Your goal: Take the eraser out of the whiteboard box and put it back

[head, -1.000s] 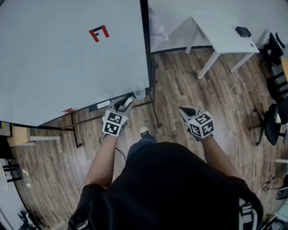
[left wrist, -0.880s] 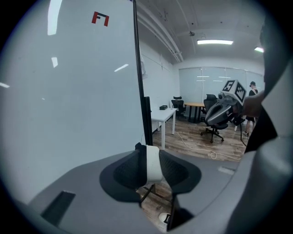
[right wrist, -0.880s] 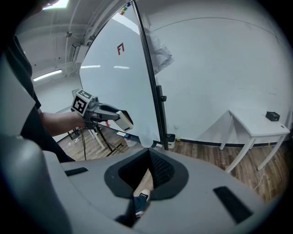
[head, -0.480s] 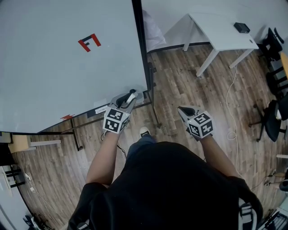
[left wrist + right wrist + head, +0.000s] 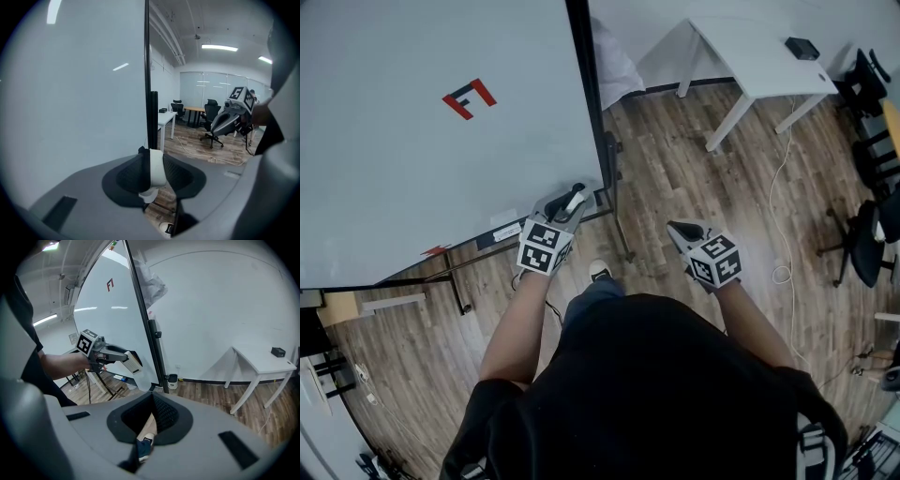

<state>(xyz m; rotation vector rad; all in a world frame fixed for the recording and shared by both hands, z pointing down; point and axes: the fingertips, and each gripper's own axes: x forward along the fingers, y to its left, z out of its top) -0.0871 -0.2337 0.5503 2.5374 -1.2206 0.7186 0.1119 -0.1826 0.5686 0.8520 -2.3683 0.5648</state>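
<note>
Holding eraser (image 5: 157, 169) in left gripper (image 5: 570, 201), jaws clamped on it, beside whiteboard (image 5: 441, 178) edge; in right gripper (image 5: 676, 229), tips together, nothing

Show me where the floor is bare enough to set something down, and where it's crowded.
Bare: the wood floor between the whiteboard and the white table; also most of that tabletop. Crowded: the right, with a cable and office chairs; under the whiteboard, its stand legs.
</note>
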